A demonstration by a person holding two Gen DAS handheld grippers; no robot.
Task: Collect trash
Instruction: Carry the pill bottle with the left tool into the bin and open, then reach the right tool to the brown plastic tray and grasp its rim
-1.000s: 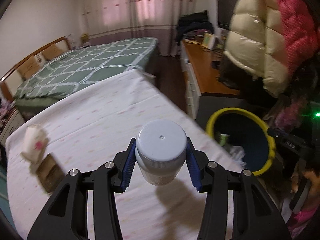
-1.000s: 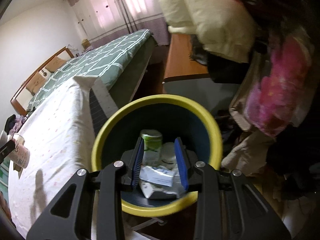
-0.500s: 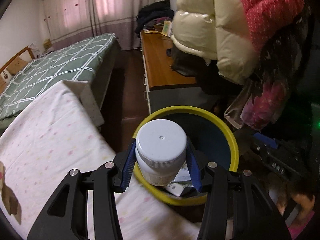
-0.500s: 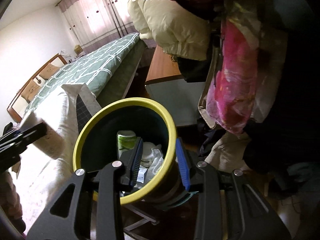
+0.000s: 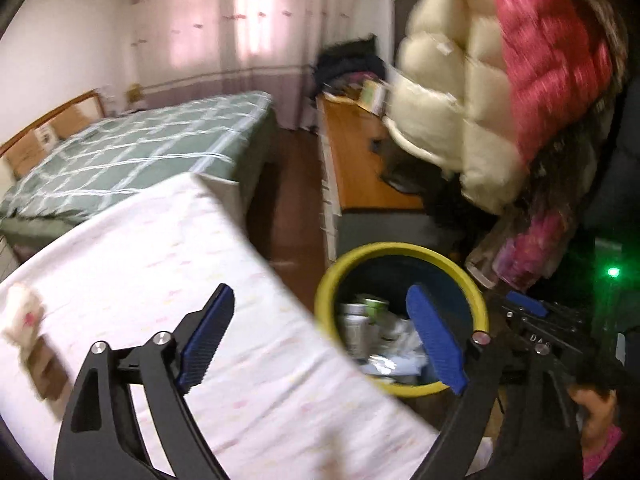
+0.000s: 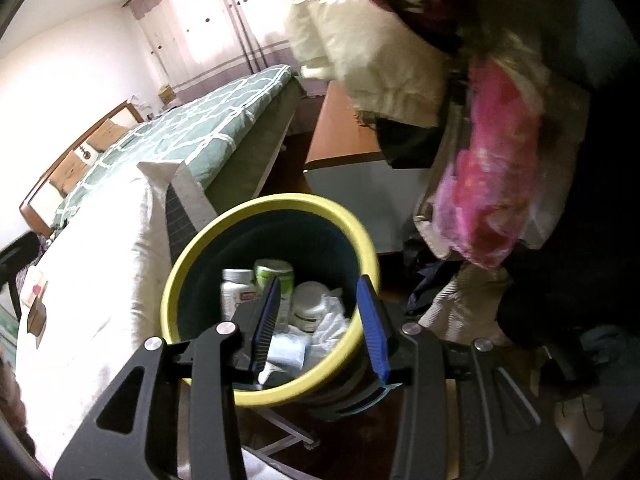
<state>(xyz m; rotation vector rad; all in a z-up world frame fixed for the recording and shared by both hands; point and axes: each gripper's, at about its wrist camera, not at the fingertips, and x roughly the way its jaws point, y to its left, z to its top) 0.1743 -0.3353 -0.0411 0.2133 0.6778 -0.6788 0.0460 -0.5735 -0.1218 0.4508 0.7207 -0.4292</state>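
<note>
1. Two grippers framed one yellow-rimmed bin (image 6: 276, 216) with a dark blue inside, standing on the floor just beside the corner of the table (image 5: 168, 264) in its pale spotted cloth.
2. Inside the bin lay a white pill bottle (image 6: 237, 294) with a red label, a green-and-white can (image 6: 276, 276), a second white jar (image 6: 310, 306) and crumpled white paper (image 6: 332, 316) — all heaped together.
3. The left gripper (image 5: 320, 328) had its jaws spread wide with nothing between them, over the table edge and the bin.
4. The right gripper (image 6: 320, 320) was parted about halfway and empty — its fingers straddled the bin's near rim without clamping it.
5. On the table's far end sat a crumpled white wad (image 5: 22, 316) and a small brown box (image 5: 48, 368), both smeared by motion blur.
6. Much of the left view was blurred; the bin's base was cut off behind the fingers.
</note>
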